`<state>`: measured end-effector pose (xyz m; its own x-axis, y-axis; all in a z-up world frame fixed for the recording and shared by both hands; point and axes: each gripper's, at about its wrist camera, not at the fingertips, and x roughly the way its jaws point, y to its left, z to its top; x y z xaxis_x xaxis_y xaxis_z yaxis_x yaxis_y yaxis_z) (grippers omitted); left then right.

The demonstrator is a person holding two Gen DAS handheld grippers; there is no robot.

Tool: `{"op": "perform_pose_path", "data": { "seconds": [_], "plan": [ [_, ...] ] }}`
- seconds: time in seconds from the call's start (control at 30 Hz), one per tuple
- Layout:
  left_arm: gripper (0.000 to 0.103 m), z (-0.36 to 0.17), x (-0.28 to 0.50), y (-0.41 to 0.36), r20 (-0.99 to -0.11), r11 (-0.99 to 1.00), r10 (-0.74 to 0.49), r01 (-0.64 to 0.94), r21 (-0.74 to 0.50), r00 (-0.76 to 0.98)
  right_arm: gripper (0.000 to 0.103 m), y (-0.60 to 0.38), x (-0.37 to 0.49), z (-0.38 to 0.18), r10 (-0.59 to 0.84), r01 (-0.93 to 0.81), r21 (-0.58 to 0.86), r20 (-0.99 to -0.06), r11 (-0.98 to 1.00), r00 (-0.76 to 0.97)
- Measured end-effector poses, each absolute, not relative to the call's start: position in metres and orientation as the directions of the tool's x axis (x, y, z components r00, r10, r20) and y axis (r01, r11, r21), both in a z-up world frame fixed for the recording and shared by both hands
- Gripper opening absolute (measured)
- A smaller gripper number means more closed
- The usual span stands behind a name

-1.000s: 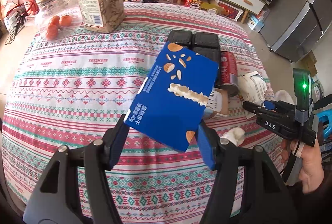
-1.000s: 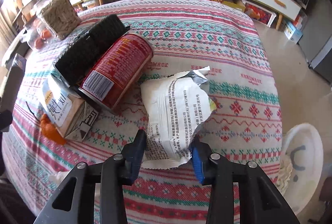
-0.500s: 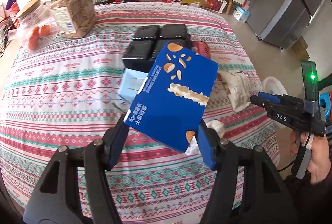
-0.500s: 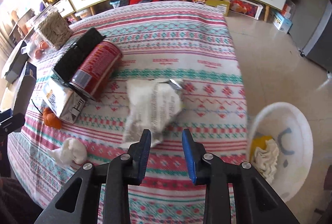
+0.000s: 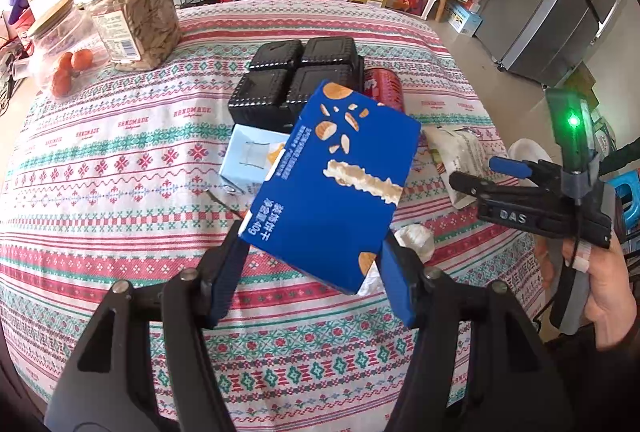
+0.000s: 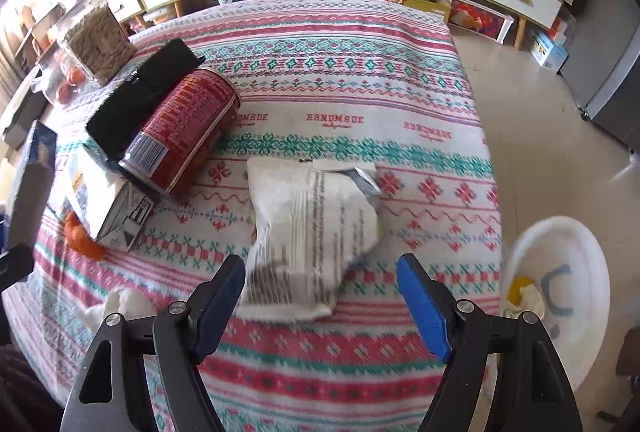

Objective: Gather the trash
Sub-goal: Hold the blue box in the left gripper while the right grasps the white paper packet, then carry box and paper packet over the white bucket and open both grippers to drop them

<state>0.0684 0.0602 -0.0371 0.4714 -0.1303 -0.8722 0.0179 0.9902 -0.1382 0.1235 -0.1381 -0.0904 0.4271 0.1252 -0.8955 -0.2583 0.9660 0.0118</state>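
Left gripper (image 5: 312, 272): pinching a blue box (image 5: 332, 184) – flat glossy cardboard, held tilted above the counter (image 5: 120, 160).
Right gripper (image 6: 320, 296): spread wide, nothing between its blue pads – crinkled white wrapper (image 6: 312, 232) lies just ahead of the fingers.
Beyond the wrapper: red can (image 6: 180, 136) on its side, touching a black ribbed tray (image 6: 140, 96).
Counter: woven striped cloth, red and teal.
Right of right gripper: white round bin (image 6: 560, 272) on tiled floor.

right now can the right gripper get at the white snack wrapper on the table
Probably yes. The right gripper is open and empty, and the white snack wrapper lies flat just ahead of its fingertips with nothing between. The red can sits off to the side.
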Motion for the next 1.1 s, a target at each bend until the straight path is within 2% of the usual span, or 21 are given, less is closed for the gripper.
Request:
{"op": "perform_pose_path", "data": {
  "seconds": [0.27,0.3,0.37,0.47,0.7,0.8,1.0,1.1],
  "plan": [
    [0.064,-0.038,0.067,0.067,-0.875,0.991,-0.121,0.004,-0.135,0.468,0.079,-0.123,0.132,-0.102,0.091,-0.261,-0.038,-0.881,0.965,0.465],
    [0.064,-0.037,0.067,0.067,-0.875,0.991,-0.122,0.002,-0.137,0.468,0.076,-0.124,0.131,-0.102,0.095,-0.26,-0.034,-0.88,0.965,0.465],
    [0.064,-0.036,0.067,0.066,-0.874,0.99,-0.128,0.005,-0.143,0.469,0.058,-0.125,0.13,-0.099,0.095,-0.264,-0.037,-0.878,0.964,0.469],
    [0.064,-0.036,0.066,0.06,-0.874,0.99,-0.131,0.019,-0.138,0.468,0.048,-0.13,0.126,-0.097,0.107,-0.273,-0.026,-0.88,0.962,0.462],
    [0.064,-0.036,0.068,0.046,-0.876,0.99,-0.136,0.039,-0.133,0.463,0.039,-0.152,0.117,-0.089,0.143,-0.248,0.032,-0.885,0.968,0.442],
    [0.064,-0.037,0.07,0.04,-0.877,0.99,-0.14,0.046,-0.134,0.46,0.033,-0.159,0.11,-0.084,0.15,-0.253,0.036,-0.882,0.967,0.446],
    [0.064,-0.039,0.073,0.023,-0.878,0.989,-0.147,0.075,-0.126,0.455,0.013,-0.17,0.099,-0.076,0.187,-0.272,0.069,-0.88,0.96,0.436],
    [0.064,-0.04,0.074,0.013,-0.879,0.988,-0.154,0.091,-0.126,0.452,0.011,-0.173,0.092,-0.072,0.182,-0.281,0.056,-0.877,0.958,0.444]
  ]
}}
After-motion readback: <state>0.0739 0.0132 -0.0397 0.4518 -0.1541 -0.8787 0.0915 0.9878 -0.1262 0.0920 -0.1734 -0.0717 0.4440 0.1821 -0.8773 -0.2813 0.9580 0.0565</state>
